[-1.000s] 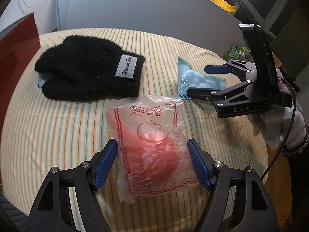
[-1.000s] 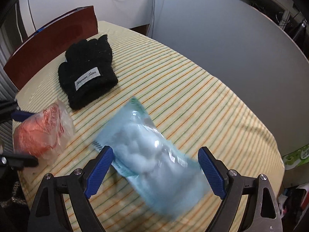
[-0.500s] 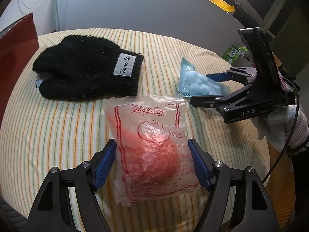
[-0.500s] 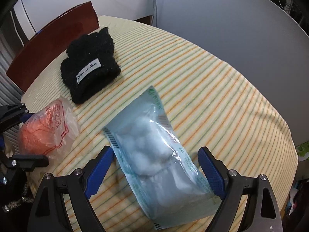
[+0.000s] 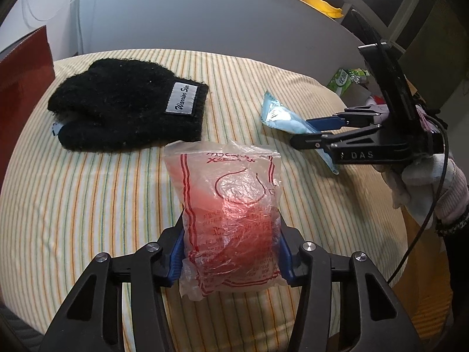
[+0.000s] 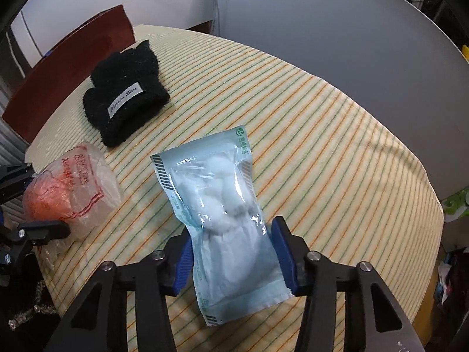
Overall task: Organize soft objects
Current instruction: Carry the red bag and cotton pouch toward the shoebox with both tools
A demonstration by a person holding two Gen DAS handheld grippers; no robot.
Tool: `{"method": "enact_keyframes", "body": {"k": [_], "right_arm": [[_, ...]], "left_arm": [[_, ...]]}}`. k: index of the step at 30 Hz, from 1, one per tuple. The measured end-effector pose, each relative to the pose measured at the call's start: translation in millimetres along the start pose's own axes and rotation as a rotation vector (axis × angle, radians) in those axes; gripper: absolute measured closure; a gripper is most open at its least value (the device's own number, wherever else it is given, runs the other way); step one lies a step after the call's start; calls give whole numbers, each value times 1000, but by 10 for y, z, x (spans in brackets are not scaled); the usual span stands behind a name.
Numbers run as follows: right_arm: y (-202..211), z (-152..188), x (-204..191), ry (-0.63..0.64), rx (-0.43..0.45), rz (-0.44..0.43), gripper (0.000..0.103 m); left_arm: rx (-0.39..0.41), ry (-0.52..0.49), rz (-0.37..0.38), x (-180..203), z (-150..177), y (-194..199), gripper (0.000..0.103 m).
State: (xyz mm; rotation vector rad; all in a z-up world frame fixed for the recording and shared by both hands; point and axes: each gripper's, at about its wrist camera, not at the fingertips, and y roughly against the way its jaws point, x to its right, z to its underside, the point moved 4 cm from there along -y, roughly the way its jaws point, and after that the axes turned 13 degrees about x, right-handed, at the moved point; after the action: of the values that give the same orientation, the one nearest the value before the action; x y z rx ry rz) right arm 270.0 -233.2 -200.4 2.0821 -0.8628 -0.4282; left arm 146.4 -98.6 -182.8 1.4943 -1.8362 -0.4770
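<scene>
On the striped tablecloth lie three soft things. A clear plastic bag with red filling sits between the blue pads of my left gripper. Its jaws are closing and the pads press into the bag's sides. A light blue pack of cotton balls is pinched by my right gripper, whose jaws are closing too. The left wrist view shows the right gripper on that pack. A black knit glove with a white label lies free at the far left. It also shows in the right wrist view.
A red-brown board stands along the table's left edge. A white-gloved hand holds the right gripper. Beyond the far right edge stand a green pack and dark shelving with a yellow thing. A pale wall runs behind.
Both pairs of jaws stood wide around their packs and have closed in until the pads touch. The blue pack now lies straighter between the right fingers.
</scene>
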Motion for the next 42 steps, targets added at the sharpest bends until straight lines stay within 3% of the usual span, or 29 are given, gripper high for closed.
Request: {"method": "enact_keyframes", "body": {"k": [5,15,22,31,42], "right_arm": [[120,62,68,-82,47,16,70],[485,358,353,-397,207,-20,74],[778,329,335,-431,265,-1,74],[968,-123,-57,-401,325,-60,74],[926,-1123,-907,-241,372,-157,74]], "left_arm": [[17,13,8,-45,44,80,54],[65,40,39,-113,40,239,54],[129,60,44,-327,-51,629,54],[264,115,-32,-933,-250,1357,54],[399,187,-243,-1958,-330,2180,54]]}}
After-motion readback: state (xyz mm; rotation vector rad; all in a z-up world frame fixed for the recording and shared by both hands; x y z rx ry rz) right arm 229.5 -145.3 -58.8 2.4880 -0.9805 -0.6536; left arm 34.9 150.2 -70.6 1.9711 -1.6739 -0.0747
